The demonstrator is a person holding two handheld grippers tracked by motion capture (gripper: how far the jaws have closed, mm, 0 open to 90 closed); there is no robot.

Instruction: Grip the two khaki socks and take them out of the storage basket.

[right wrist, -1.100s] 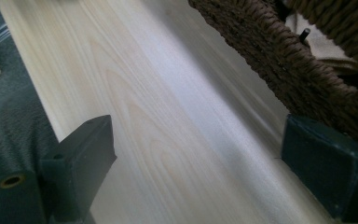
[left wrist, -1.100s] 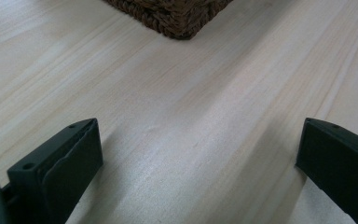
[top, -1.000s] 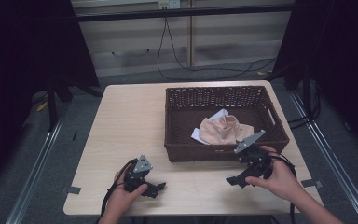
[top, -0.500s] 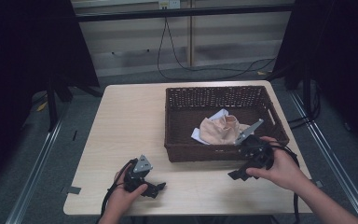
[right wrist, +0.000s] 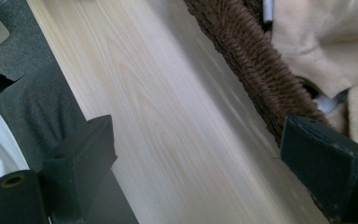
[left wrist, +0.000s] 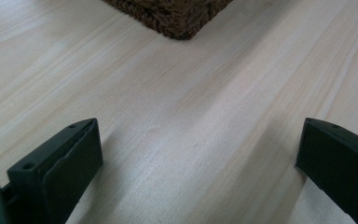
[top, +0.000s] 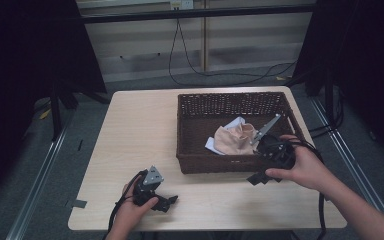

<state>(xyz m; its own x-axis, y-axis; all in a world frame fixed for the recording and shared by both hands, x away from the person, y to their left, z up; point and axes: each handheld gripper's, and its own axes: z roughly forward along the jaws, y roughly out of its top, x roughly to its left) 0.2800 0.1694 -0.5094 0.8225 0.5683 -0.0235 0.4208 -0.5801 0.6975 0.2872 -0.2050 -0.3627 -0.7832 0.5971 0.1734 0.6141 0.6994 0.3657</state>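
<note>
The table (top: pixel 145 130) was the biggest thing, pale wood w/ bare top on its left half. On the right half sat the basket (top: pixel 200 102), dark brown & woven, its near wall close to the table's front part. In the left gripper view a corner of that basket (left wrist: pixel 177 18) showed far up top, well apart from the jaws. In the right gripper view the basket's rim (right wrist: pixel 251 60) ran across, right by one jaw. Inside the basket lay the cloth (top: pixel 232 140), soft & tan, bunched up near the front right, w/ a bit of white paper (top: pixel 211 146) poking out under its left edge. The right gripper view showed the cloth (right wrist: pixel 326 42) too, just past the rim. The right hand (top: pixel 305 167) held the right gripper (top: pixel 267 162) at the basket's front right corner, touching or almost touching the rim; can't tell which. Its jaws were wide apart w/ nothing btwn them, one over the table & one at the basket wall. The left hand (top: pixel 132 210) held the left gripper (top: pixel 162 200) low on the table near the front edge, well apart from the basket. Its jaws were wide apart too, just bare wood btwn them. A small piece of tape (top: pixel 79 203) sat at the table's front left corner.
</note>
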